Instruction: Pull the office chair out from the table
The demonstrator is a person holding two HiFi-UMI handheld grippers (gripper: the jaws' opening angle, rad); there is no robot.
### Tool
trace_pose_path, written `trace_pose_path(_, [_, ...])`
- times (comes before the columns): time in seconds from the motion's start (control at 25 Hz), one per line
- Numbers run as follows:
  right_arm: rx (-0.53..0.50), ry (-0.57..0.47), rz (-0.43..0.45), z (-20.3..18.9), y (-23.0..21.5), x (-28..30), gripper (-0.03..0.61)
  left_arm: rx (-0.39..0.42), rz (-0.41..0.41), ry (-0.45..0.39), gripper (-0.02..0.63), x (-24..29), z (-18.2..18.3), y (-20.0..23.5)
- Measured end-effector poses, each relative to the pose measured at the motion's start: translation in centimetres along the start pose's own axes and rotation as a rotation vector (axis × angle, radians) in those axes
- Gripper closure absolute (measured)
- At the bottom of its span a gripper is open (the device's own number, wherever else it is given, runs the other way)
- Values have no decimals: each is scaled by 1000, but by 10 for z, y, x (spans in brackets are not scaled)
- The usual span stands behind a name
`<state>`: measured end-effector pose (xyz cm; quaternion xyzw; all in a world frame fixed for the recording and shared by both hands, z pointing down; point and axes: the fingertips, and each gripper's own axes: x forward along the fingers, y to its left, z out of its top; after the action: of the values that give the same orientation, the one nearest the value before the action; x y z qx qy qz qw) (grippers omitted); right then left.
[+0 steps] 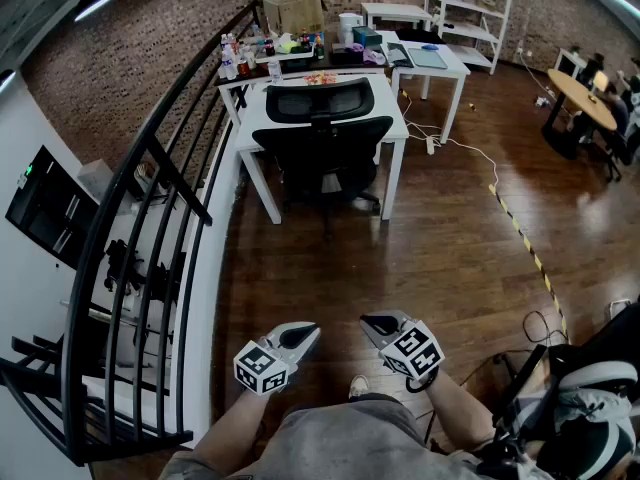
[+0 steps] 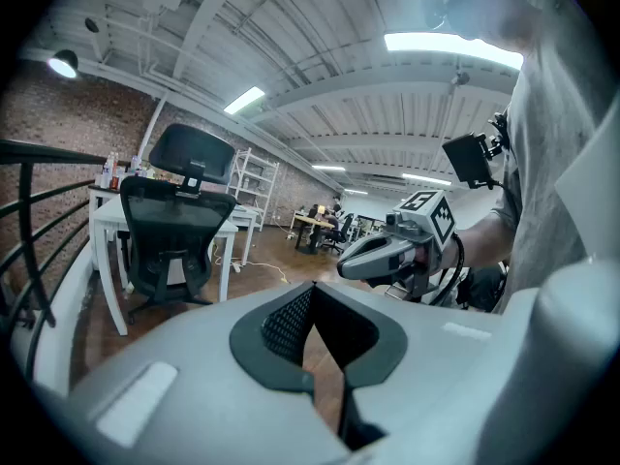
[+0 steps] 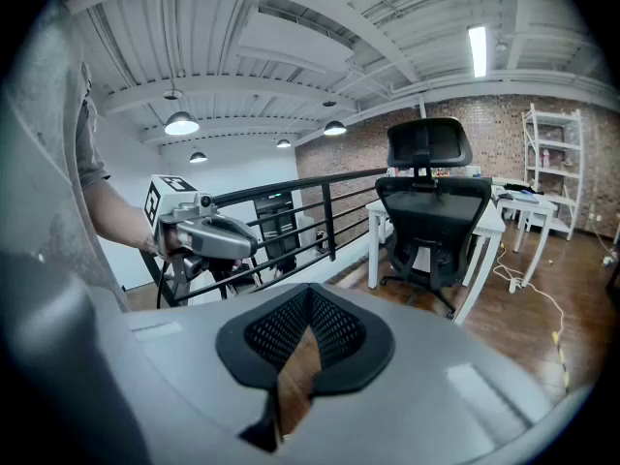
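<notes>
A black mesh office chair (image 1: 322, 133) is tucked under a white table (image 1: 250, 123) at the far middle of the head view; it also shows in the left gripper view (image 2: 174, 223) and the right gripper view (image 3: 431, 201). My left gripper (image 1: 306, 335) and right gripper (image 1: 374, 324) are held close to my body, far short of the chair. Both are shut and hold nothing. Each gripper sees the other: the right gripper (image 2: 349, 267) from the left, the left gripper (image 3: 250, 250) from the right.
A black metal railing (image 1: 150, 208) runs along the left, down to the table's corner. A second white table (image 1: 440, 63) with clutter, a cardboard box (image 1: 295, 10) and white shelves (image 1: 470, 8) stand behind. A cable and striped floor tape (image 1: 520, 233) lie to the right on the wood floor.
</notes>
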<state>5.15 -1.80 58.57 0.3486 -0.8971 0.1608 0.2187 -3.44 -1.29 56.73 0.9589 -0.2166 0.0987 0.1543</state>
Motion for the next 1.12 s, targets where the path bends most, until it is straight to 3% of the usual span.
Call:
trace_pose_path(0.16, [-13,-41,-15,32,-50,9,572,39,8,-37,614,33,40,29])
trace_pose_path(0.44, [-6,-74,-20,66,-107,43,572,57,19,-48,614,68,70,91])
trace_pose_path(0.64, [3,-83,-52,99,-157,81,572,67,-5,-64,614,95,95,158])
trace_pose_path(1.12, [8,-114,-181,215,-281,156,572,132,-88,-88,614,146,196,313])
